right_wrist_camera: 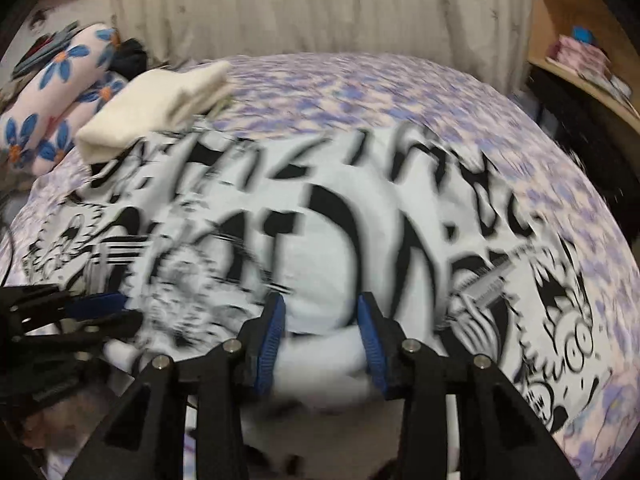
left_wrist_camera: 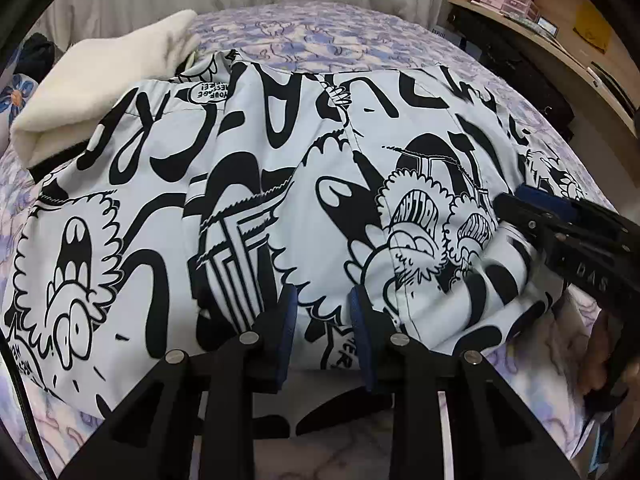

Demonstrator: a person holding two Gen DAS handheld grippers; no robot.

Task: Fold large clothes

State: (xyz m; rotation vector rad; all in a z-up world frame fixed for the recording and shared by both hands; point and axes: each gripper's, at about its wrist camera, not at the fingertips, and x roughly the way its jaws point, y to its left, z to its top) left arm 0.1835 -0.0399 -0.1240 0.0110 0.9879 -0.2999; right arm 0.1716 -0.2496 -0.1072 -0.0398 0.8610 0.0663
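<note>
**Printed garment partly gathered on the bed, both claws at its near edge**

Your left claw [left_wrist_camera: 324, 320] has its jaws spread, with the near edge of the black-and-white cartoon-print garment [left_wrist_camera: 248, 184] lying between the blue pads [left_wrist_camera: 362, 336]; the pads do not look pressed onto the cloth. Your right claw [right_wrist_camera: 322, 332] also shows a gap between its fingers, with a roll of white cloth bunched in that gap. That view is smeared by motion, so you cannot tell whether it is pinching the cloth or only straddling it. In the left wrist view the right claw [left_wrist_camera: 532, 210] sits just to the right of your left claw, resting on the garment.

Ahead of both claws the garment spreads wide across the purple floral bedspread [left_wrist_camera: 320, 32]. It looks bunched and overlapped along several creases, so folding seems begun but far from finished: no neat rectangle yet, and the edges are uneven.

Beyond the garment, ahead and to the left, a folded cream blanket [left_wrist_camera: 108, 80] touches or overlaps the garment's far left corner and may snag a fold made that way. Flowered pillows [right_wrist_camera: 60, 100] lie further left. A wooden shelf [left_wrist_camera: 560, 20] with small boxes stands well off to the right, clear of the work.
</note>
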